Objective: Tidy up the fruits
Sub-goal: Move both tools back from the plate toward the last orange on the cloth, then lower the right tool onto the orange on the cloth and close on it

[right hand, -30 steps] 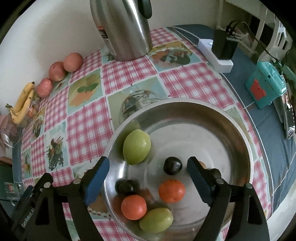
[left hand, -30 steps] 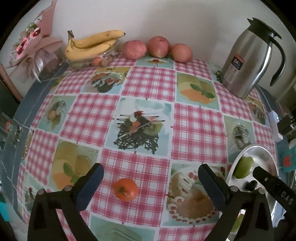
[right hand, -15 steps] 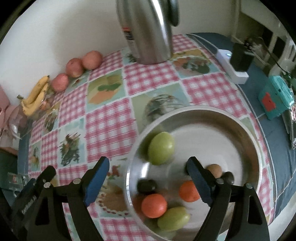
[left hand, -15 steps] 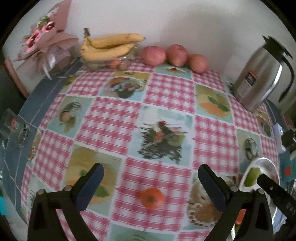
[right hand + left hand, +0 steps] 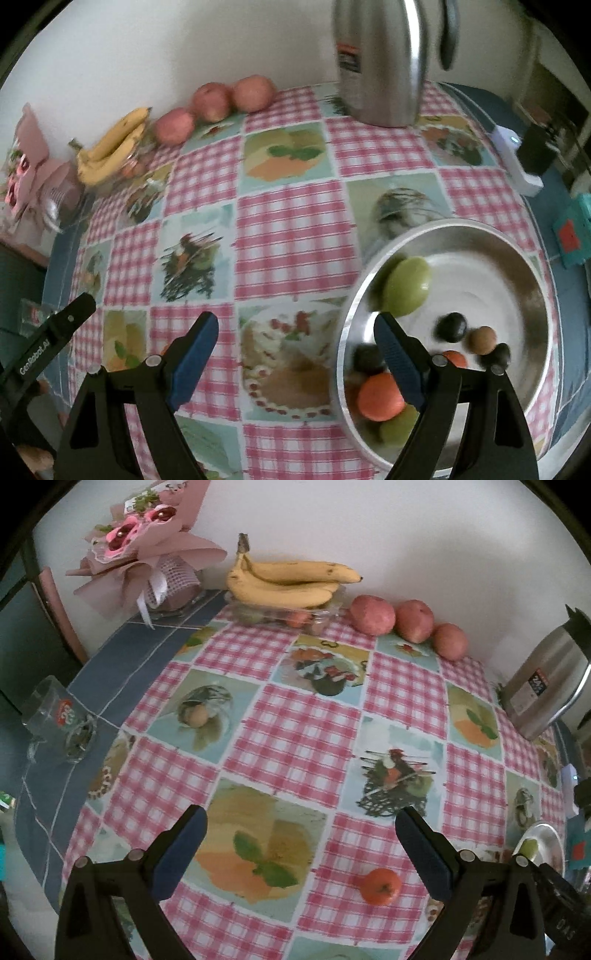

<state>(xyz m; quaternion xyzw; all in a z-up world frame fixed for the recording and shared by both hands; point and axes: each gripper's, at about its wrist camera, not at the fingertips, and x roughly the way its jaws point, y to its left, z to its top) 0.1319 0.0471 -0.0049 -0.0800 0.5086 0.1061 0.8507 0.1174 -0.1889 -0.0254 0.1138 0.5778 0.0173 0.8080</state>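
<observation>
An orange tangerine lies alone on the checked tablecloth, between my left fingers and near the right one. My left gripper is open and empty above the cloth. A steel bowl holds a green fruit, an orange fruit, dark plums and a brown one. My right gripper is open and empty, its right finger over the bowl's left rim. The bowl's edge shows in the left wrist view.
Bananas on a clear box and three red apples line the back wall. A steel thermos stands at the back right, a pink bouquet at the back left. A glass lies on the blue cloth.
Both grippers have swung left. The tangerine has drifted to the right in the left view; the bowl has shifted right in the right view. Both stay open.
</observation>
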